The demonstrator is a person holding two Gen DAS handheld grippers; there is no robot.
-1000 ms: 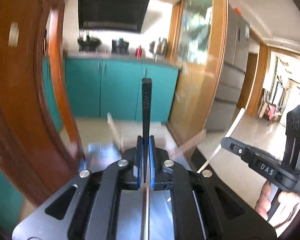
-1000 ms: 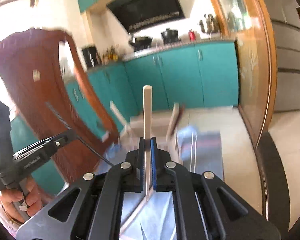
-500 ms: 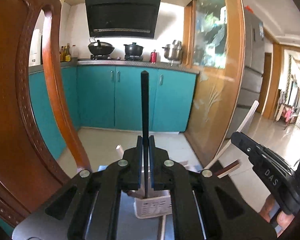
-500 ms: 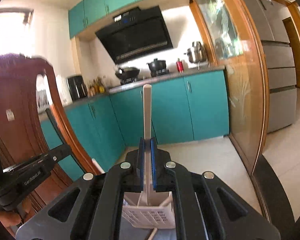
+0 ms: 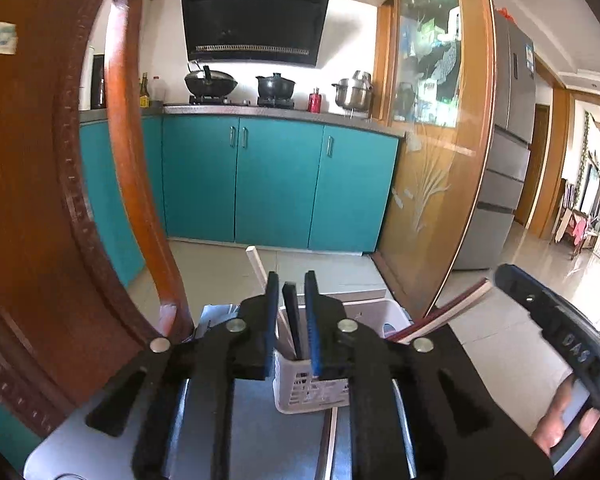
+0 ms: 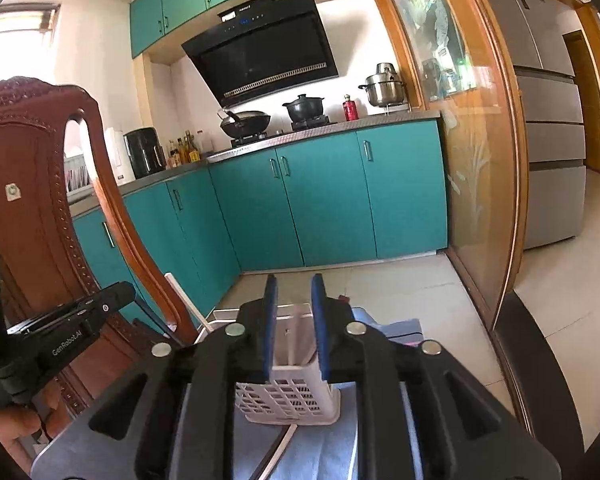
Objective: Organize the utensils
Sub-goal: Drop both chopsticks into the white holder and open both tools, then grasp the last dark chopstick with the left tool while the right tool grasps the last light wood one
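Dead centre on the counter (image 5: 260, 432), the white slotted caddy (image 6: 292, 398) stands upright, its open top facing the tongs so utensils can drop in handle-up. In the left view a black utensil (image 5: 291, 318) stands in it, rising between the fingers of the left tongs (image 5: 288, 320), which are spread apart and not touching it; I judge it has been let go to stand on its own. A pale utensil (image 5: 257, 264) leans out toward 11 o'clock, and a brown-and-white one (image 5: 448, 308) slants toward 2 o'clock, likely propped on the caddy rim, though its foot is hidden. The right tongs (image 6: 293, 320) are likewise parted and empty, directly over the caddy. A light stick (image 6: 284, 446) lies on the counter at 6 o'clock, seemingly not yet sorted. A wooden chair (image 6: 28, 184) stands at 9 o'clock.
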